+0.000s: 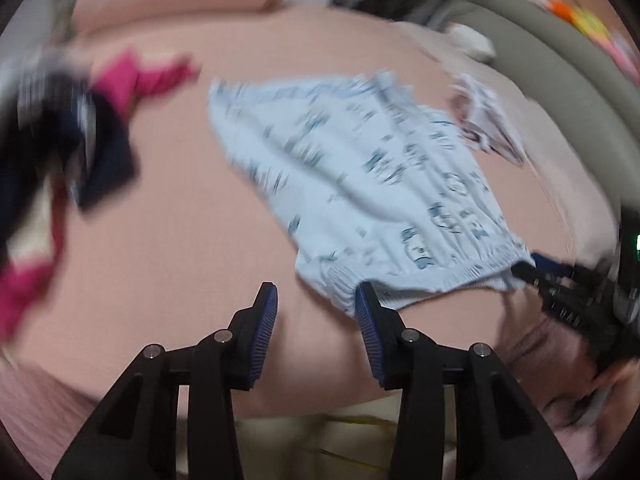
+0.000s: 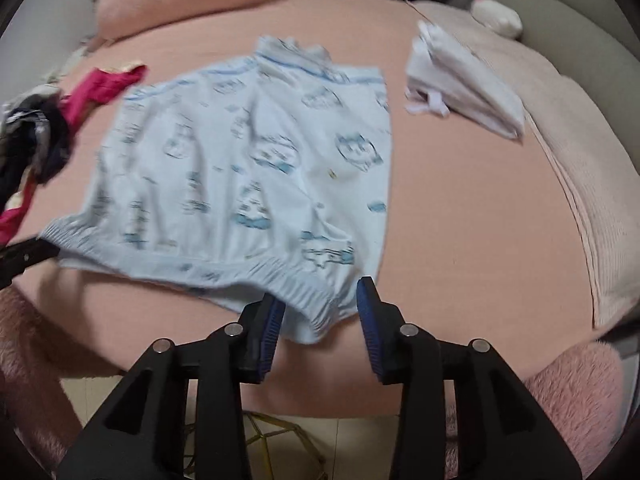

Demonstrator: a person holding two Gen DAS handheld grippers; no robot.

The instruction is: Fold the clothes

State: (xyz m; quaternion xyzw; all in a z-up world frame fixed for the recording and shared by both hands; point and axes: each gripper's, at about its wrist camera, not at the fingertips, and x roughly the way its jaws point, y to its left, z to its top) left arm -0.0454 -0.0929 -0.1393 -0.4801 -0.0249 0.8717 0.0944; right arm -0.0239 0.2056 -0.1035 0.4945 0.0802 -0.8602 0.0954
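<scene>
A pale blue printed garment with a ribbed elastic waistband lies spread flat on the pink bed. It also shows in the left wrist view, blurred. My left gripper is open at the near left end of the waistband, empty. My right gripper is open, its fingers on either side of the waistband's near right corner, not closed on it. The right gripper also shows at the right of the left wrist view, touching the waistband's other end. The left gripper tip shows in the right wrist view.
A heap of dark and magenta clothes lies at the left of the bed. A folded white garment lies at the back right. A pink pillow is at the head. A fluffy pink blanket hangs over the near edge.
</scene>
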